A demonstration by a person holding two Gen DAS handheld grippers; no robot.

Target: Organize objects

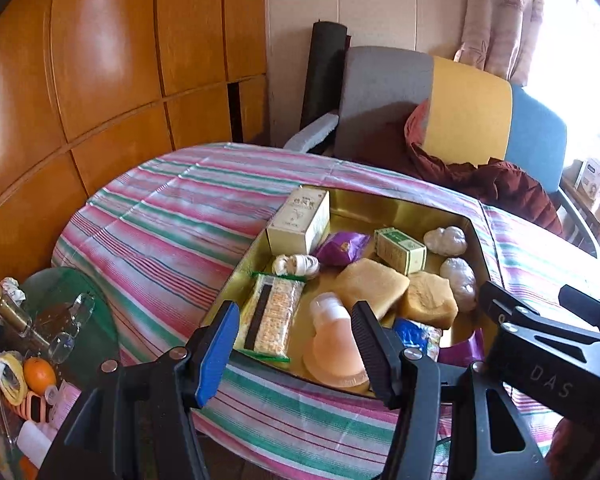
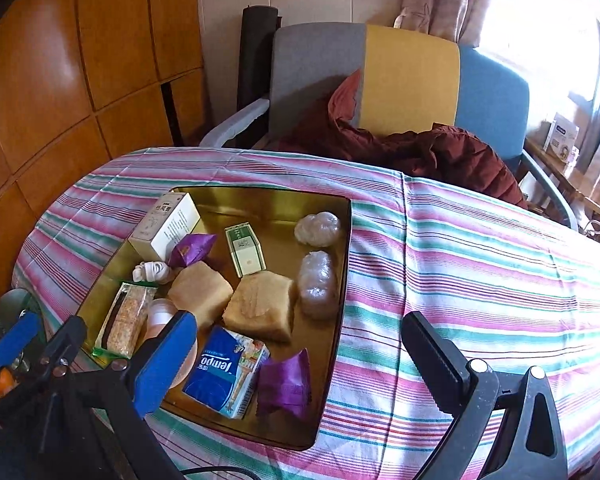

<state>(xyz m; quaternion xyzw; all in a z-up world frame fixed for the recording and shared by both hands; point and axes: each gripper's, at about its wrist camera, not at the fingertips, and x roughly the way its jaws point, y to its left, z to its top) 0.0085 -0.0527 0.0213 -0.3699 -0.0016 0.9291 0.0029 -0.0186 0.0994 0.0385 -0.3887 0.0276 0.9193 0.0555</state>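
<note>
Gold-coloured shallow metal tray (image 2: 342,264) lies on the pink, green and white striped tablecloth (image 2: 480,272) and holds everything I would sort. I judge the peach plastic bottle with white cap (image 1: 334,334) the likeliest next pick. In the left wrist view it lies directly ahead at 12 o'clock, seen between the parted fingers of my left gripper (image 1: 296,350); its long axis runs roughly 11 to 5, cap away. My left gripper is plainly nearer. My right gripper (image 2: 300,352) hovers over the tray's near right corner, jaws wide apart and holding nothing; the left is likewise spread and empty.

Count of contents:
- purple foil packets: two (image 2: 285,385) (image 2: 191,249)
- tan spongy blocks: two (image 2: 200,292) (image 2: 260,306)
- clear-wrapped whitish lumps: two (image 2: 318,229) (image 2: 319,284)
- cream carton, tall: one (image 2: 166,224)
- green-and-white small carton: one (image 2: 245,249)
- blue tissue pack: one (image 2: 224,376)
- seeded bar in clear wrap: one (image 2: 125,321)
- white coiled cord: one (image 2: 153,271)
- bottle: one.

All lie inside the tray; the cloth at 3 o'clock carries nothing.
</note>
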